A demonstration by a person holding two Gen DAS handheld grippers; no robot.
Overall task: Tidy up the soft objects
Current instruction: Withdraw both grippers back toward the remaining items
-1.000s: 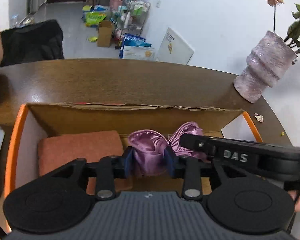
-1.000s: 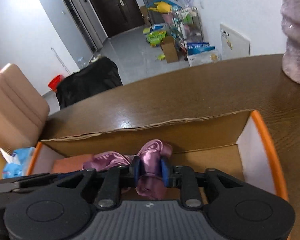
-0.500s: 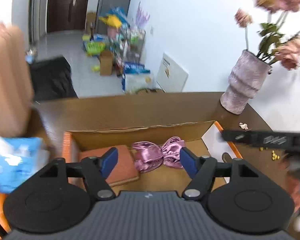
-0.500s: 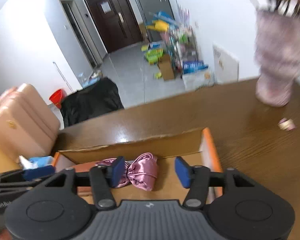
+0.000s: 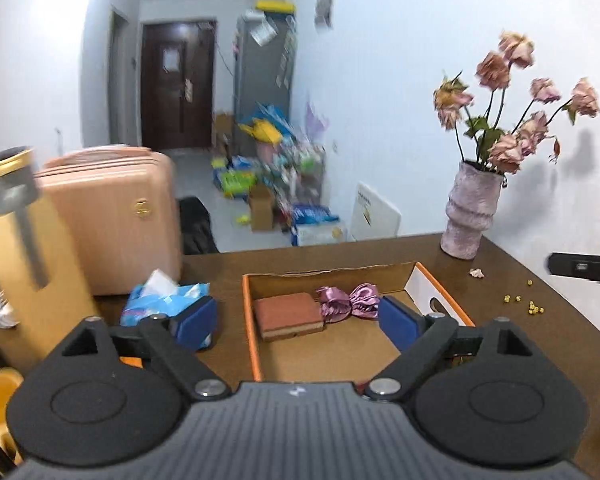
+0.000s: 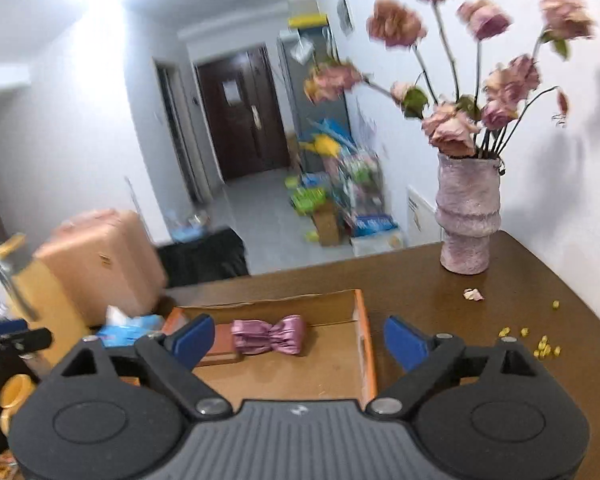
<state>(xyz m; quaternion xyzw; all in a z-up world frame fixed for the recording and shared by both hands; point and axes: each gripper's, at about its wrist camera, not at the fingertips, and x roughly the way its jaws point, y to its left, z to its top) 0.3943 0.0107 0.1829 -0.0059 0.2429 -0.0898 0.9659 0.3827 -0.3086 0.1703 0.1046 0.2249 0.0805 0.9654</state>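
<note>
Two grippers, both empty. The left gripper (image 5: 298, 322) and right gripper (image 6: 298, 338) have their jaws wide apart and still opening, with nothing between the pads. The purple bow (image 5: 348, 303) lies in the box (image 5: 250, 316), toward the far side, just right of the reddish pad (image 5: 288, 314) and pretty much touching it. Vase (image 6: 466, 224) stands at the table's (image 6: 440, 292) far right corner.
</note>
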